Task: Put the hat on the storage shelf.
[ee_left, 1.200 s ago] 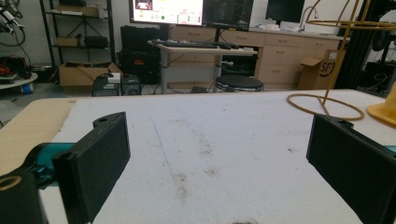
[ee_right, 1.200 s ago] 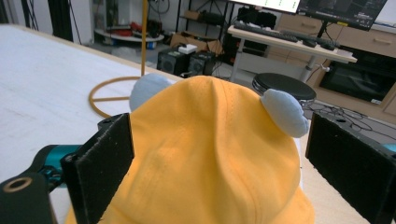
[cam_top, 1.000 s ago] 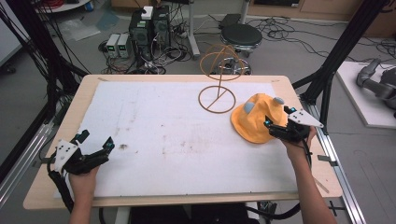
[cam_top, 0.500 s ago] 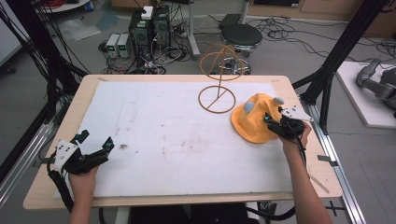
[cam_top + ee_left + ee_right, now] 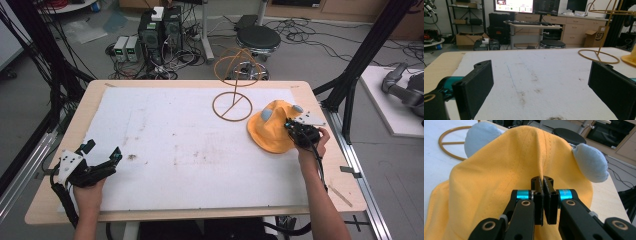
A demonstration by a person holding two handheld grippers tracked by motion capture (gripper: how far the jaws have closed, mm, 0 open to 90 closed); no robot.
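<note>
Big white-topped table (image 5: 190, 150) under everything. The yellow hat (image 5: 272, 125) with pale blue ears sits right in front of the right gripper (image 5: 543, 185), whose jaws are clenched on a fold of its fabric. The wire hat stand (image 5: 235, 95) stands just beyond, nothing hanging on it. The left gripper (image 5: 100, 157) rests far across the table, jaws spread wide around bare mat.

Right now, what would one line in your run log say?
right tongs: shut, pinching yellow hat | left tongs: open, idle over white mat | wire stand: bare
</note>
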